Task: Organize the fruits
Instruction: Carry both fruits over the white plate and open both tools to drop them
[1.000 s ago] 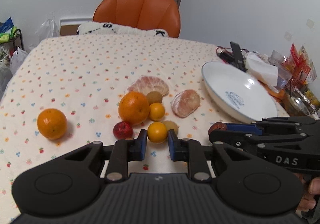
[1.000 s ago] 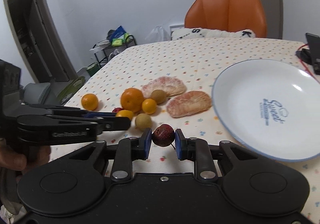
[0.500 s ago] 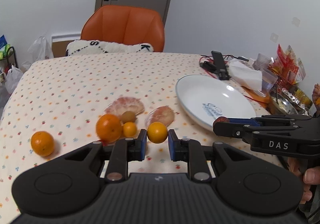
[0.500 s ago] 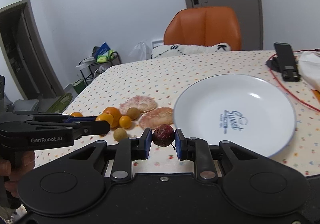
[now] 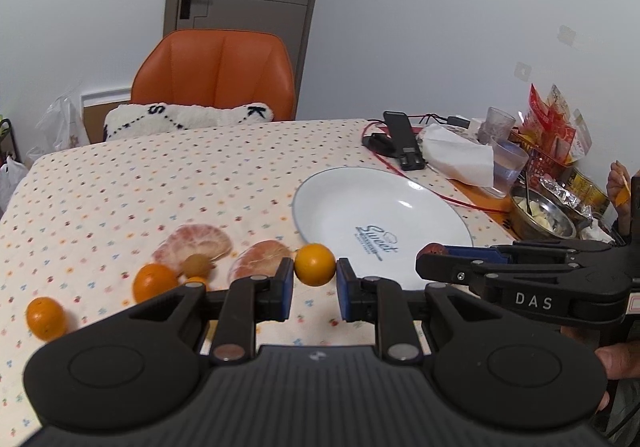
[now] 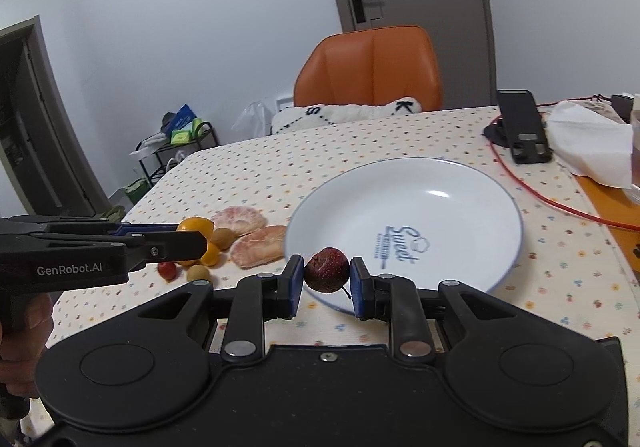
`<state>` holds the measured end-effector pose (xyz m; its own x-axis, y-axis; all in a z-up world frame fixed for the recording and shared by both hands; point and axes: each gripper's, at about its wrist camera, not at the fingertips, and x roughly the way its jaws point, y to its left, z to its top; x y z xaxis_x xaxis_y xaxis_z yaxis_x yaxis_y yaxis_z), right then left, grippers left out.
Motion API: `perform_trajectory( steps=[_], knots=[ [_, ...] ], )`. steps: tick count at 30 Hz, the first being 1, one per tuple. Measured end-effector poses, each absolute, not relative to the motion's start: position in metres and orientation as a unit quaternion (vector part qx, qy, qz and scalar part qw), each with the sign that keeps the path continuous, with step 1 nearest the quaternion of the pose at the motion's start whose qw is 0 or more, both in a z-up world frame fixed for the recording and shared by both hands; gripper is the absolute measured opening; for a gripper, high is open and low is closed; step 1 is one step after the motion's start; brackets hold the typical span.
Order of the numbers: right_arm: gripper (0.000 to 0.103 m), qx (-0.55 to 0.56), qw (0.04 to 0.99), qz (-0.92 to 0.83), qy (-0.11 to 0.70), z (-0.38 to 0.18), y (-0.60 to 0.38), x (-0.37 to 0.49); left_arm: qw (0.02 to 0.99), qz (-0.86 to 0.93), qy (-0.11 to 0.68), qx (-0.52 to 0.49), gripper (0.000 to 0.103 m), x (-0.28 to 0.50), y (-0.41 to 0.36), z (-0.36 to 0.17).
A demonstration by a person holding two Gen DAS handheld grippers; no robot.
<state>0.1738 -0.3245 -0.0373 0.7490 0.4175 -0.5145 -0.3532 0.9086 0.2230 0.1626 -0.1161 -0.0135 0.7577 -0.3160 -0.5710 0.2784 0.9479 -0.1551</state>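
The left gripper has its fingers squeezed on a small orange. It holds the orange up in the air, above the bench, near the edge of the plate.

The right gripper has its fingers squeezed on a dark red fruit. The red fruit is up in the air too, over the near rim of the white plate, which has nothing in it.

More fruit lies on the bench to the left of the plate: two peeled pink pieces, a big orange, another orange off by itself, and a little brown fruit. A small red fruit sits there as well.

An orange chair stands at the far side.
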Motion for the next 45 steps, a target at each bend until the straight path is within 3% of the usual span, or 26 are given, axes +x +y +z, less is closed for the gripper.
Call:
perform_trajectory(
  steps=[25,34,40,45],
  knots=[
    [0.024,0.074,0.932,0.186,0.301,-0.068,-0.368,0.203,0.918,-0.186,0.349,0.001,0.021,0.215,-0.19,-0.043],
    [0.029,0.068,0.934,0.176,0.303,-0.069,-0.367,0.206,0.914,-0.17,0.367,0.009,0.022,0.219,-0.193,-0.048],
    [0.033,0.072,0.936,0.168,0.301,-0.064,-0.365,0.199,0.921,-0.16,0.356,0.005,0.026,0.21,-0.177,-0.035],
    [0.042,0.085,0.938,0.155,0.297,-0.058,-0.363,0.193,0.926,-0.151,0.345,0.002,0.049,0.199,-0.158,-0.025]
  ],
)
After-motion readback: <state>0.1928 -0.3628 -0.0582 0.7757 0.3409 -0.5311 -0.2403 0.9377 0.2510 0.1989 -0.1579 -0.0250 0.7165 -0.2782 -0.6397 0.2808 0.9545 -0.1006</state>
